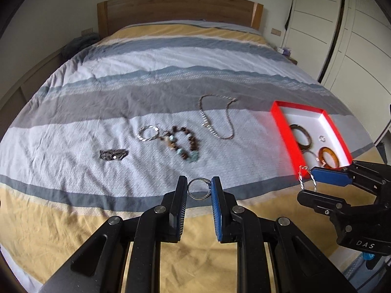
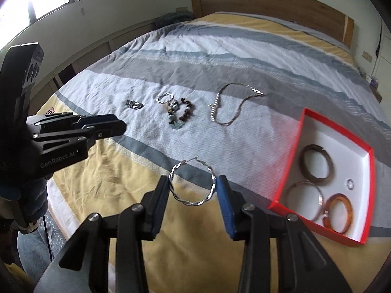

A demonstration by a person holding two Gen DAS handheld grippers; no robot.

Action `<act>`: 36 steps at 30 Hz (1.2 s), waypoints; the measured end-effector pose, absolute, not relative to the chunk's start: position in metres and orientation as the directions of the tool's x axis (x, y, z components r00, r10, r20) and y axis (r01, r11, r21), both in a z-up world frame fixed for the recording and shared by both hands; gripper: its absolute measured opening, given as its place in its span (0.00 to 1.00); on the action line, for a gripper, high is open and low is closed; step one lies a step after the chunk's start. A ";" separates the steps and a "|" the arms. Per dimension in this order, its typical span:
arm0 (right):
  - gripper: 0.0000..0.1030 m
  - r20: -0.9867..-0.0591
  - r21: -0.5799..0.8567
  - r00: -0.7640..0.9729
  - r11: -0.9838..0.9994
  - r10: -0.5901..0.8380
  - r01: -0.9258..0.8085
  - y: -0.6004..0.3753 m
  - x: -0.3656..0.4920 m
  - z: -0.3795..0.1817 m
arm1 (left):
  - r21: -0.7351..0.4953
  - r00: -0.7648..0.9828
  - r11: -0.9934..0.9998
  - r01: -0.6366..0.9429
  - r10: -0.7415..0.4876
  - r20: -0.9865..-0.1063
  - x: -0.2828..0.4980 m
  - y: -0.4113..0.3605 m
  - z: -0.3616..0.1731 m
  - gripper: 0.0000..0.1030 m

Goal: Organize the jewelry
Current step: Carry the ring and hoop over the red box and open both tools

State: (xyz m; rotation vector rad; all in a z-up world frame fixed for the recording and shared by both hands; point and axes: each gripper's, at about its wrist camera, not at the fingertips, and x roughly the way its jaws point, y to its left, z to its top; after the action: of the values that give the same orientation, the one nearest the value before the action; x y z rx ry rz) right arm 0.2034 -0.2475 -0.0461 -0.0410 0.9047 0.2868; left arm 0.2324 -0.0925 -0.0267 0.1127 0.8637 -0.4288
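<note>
The left gripper (image 1: 199, 188) is clamping a small silver ring (image 1: 198, 188) between its pads, holding it above the striped bedspread (image 1: 73, 127). The right gripper (image 2: 193, 188) is pinching a twisted silver hoop earring (image 2: 193, 185) by both sides, just beside the red box (image 2: 288, 168). Three bangles and a small ring are lying inside the box. A chain necklace (image 1: 215, 119), a beaded bracelet (image 1: 185, 146), a second hoop (image 1: 147, 133) and a dark piece (image 1: 113, 155) are lying on the bedspread.

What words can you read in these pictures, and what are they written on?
"DAS" – on the right gripper, seen from the left wrist.
"GenRobot.AI" – on the left gripper, seen from the right wrist.
No writing shows on the red box or the jewelry.
</note>
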 end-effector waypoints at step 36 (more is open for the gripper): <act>0.38 -0.891 -0.039 0.455 0.997 -0.004 -0.068 -0.491 0.341 -0.122 | 0.016 0.406 0.761 0.648 -0.327 -0.853 0.327 -0.393 -0.123 0.20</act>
State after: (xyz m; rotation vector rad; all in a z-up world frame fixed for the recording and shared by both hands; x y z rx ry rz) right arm 0.3409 -0.4907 -0.1221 -0.0722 1.0982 0.0396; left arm 0.3269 -0.3934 -0.1228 0.3736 0.9727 -0.6334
